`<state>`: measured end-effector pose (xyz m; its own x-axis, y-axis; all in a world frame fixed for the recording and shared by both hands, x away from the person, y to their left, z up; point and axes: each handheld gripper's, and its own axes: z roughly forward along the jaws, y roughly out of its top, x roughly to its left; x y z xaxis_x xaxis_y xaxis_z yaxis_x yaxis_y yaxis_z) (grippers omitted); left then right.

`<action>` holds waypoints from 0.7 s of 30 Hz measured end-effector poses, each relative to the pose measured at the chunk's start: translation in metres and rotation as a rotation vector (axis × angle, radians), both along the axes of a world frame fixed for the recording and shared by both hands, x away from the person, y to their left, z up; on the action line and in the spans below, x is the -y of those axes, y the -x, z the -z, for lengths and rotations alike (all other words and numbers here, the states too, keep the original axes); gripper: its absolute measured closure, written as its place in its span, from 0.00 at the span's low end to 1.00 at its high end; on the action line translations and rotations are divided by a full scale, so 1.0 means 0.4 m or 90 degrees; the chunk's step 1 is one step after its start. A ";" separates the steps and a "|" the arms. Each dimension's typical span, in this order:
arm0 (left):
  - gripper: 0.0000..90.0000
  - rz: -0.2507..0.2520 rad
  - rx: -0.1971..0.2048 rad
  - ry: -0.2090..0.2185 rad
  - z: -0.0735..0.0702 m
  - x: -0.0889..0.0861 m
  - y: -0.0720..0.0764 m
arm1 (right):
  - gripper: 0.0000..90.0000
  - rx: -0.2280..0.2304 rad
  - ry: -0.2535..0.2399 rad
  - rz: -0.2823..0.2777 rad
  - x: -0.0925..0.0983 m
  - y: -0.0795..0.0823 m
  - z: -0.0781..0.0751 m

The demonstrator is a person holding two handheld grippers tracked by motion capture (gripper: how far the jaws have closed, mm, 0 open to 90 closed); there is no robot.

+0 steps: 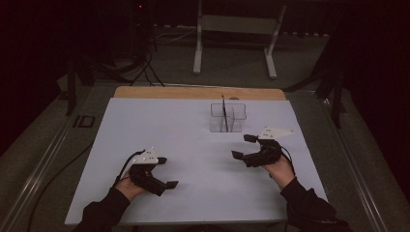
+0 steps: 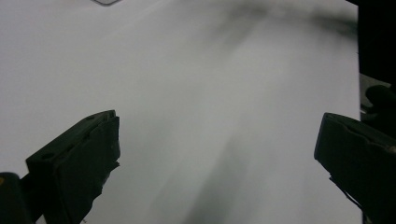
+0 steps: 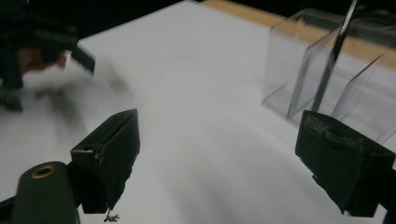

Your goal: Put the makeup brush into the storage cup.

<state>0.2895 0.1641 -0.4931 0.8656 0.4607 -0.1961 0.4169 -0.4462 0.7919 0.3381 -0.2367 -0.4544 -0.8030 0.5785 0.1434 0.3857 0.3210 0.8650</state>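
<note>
— White sheet over the bench (image 1: 159, 125), a strip of bare wood showing along its far edge. What's on it?

— One clear plastic box (image 1: 228, 117), at about one o'clock from the middle of the sheet. It looks split into compartments, and a thin dark stick (image 1: 224, 113) stands in it, leaning a little, its tip poking above the rim. Which compartment it sits in I can't make out; the walls are see-through and overlap.

— And the hands?

— The right hand-held gripper (image 1: 243, 146) is at four o'clock from the middle, near the box but apart from it, just below and to the right. Its jaws stand spread wide with nothing between them. In the right gripper view the box (image 3: 327, 70) sits off at two o'clock, its right side cut off by the frame, and the stick (image 3: 332, 60) is smeared by blur.

— The left one?

— The left hand-held gripper (image 1: 167, 171) is at seven o'clock, well apart from the box, jaws spread and empty too. The left gripper view (image 2: 217, 140) gives only blurred white sheet between them, with a dark smear across the top.

— Anything beyond the bench?

— Dim room. Pale metal frame legs (image 1: 198, 43) at twelve o'clock and cables (image 1: 145, 67) on the floor at eleven; the rest is lost in the dark.
</note>
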 end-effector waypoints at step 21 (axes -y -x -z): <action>0.02 -0.006 -0.004 0.020 0.017 -0.081 0.033 | 0.14 -0.020 0.023 -0.060 0.106 0.091 0.085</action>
